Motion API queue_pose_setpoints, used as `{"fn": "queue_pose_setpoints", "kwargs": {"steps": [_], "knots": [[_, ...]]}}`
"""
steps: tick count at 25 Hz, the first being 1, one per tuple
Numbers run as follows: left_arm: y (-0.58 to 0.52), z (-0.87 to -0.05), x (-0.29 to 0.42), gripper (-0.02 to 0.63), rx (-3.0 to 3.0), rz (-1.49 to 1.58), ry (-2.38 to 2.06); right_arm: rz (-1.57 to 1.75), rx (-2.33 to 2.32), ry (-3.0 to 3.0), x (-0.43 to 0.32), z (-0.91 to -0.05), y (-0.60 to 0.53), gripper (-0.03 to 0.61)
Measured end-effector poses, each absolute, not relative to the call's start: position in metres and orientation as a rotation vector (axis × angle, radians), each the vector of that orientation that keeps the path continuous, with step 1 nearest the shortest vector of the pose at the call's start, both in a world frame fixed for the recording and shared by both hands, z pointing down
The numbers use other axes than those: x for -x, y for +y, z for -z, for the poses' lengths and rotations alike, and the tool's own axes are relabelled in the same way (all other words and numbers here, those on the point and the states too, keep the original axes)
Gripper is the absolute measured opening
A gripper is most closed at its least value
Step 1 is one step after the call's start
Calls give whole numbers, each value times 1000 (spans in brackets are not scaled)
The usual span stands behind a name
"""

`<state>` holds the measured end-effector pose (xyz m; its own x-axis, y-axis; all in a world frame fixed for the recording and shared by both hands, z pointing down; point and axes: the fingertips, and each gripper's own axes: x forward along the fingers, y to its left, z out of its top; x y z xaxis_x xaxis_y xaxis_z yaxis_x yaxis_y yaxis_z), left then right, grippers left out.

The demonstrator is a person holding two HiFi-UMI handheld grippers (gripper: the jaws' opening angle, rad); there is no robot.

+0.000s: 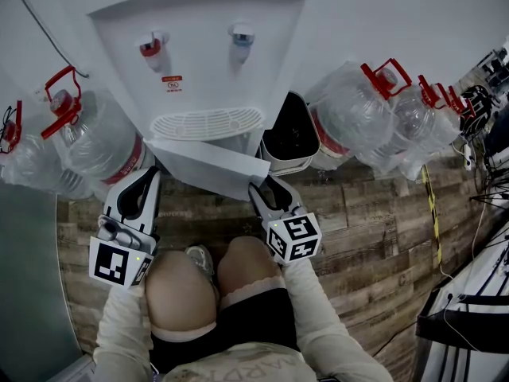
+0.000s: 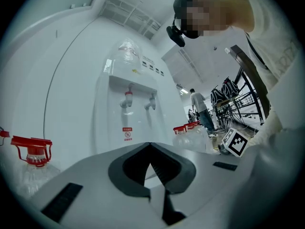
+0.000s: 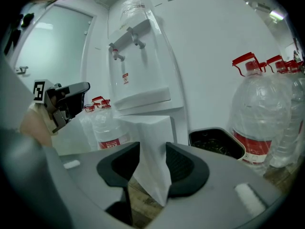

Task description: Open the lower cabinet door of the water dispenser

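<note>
The white water dispenser (image 1: 199, 38) stands ahead of me, its red and blue taps above a drip grille (image 1: 207, 123). Its lower cabinet door (image 1: 211, 165) is swung partly out toward me, hinged on the left. My right gripper (image 1: 266, 188) is shut on the door's free edge. In the right gripper view the white door (image 3: 153, 128) runs between the two dark pads (image 3: 183, 163) of the right gripper (image 3: 152, 149), touching both. My left gripper (image 1: 147, 177) hovers left of the door, level, holding nothing. In its own view the left gripper (image 2: 150, 146) has its tips together, facing the dispenser (image 2: 128, 113).
Large clear water bottles with red caps stand on both sides: left (image 1: 95, 146) and right (image 1: 354, 110). A black bin (image 1: 290, 134) sits just right of the dispenser. My knees (image 1: 183, 285) are close below the door. Cables and a rack (image 1: 477, 293) lie far right on the wooden floor.
</note>
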<state>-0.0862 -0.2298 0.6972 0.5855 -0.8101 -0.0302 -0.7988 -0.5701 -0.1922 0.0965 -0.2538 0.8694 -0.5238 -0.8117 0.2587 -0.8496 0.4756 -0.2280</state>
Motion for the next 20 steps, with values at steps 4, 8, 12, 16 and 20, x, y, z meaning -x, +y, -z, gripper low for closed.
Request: {"fn": "queue_pose_setpoints", "kwargs": {"steps": [4, 8, 12, 16, 20], "knots": [[-226, -696, 86, 3, 2624, 87, 1351, -453, -1495, -2617, -99, -860, -250, 163], [-224, -696, 85, 3, 2619, 91, 1337, -384, -1528, -2635, -104, -845, -246, 87], [-229, -700, 83, 3, 2630, 76, 1331, -293, -1519, -2653, -106, -830, -243, 9], [-242, -705, 77, 3, 2651, 67, 1317, -221, -1509, -2675, -106, -812, -250, 9], [-257, -712, 79, 3, 2689, 50, 1312, -163, -1553, -2677, -103, -798, -261, 9]]}}
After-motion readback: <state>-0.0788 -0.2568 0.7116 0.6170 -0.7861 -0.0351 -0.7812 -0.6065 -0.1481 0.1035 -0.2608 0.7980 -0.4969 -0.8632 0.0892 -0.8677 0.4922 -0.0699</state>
